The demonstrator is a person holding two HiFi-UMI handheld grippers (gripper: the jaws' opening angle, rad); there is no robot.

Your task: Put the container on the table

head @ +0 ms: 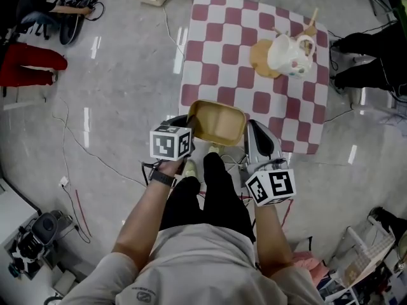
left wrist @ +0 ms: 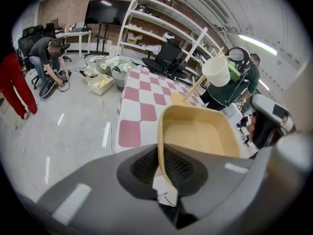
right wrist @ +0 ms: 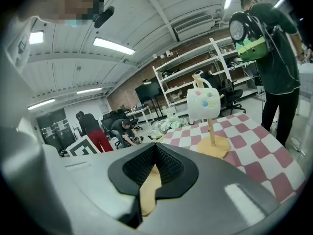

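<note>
A tan rectangular container [head: 217, 122] hangs in the air at the near edge of the checkered table [head: 219, 49], held from both sides. My left gripper [head: 188, 127] is shut on its left wall, and in the left gripper view the container [left wrist: 203, 136] rises from between the jaws. On the other side my right gripper [head: 249, 134] is shut on the right wall; the right gripper view shows a tan strip of the container [right wrist: 149, 187] pinched in the jaws.
A white spotted mug [head: 289, 54] hangs on a wooden stand [head: 264, 59] at the table's far right. A person in dark clothes [head: 372, 56] stands right of the table. Two people [head: 54, 5] are at the far left. Cables [head: 73, 138] lie on the floor.
</note>
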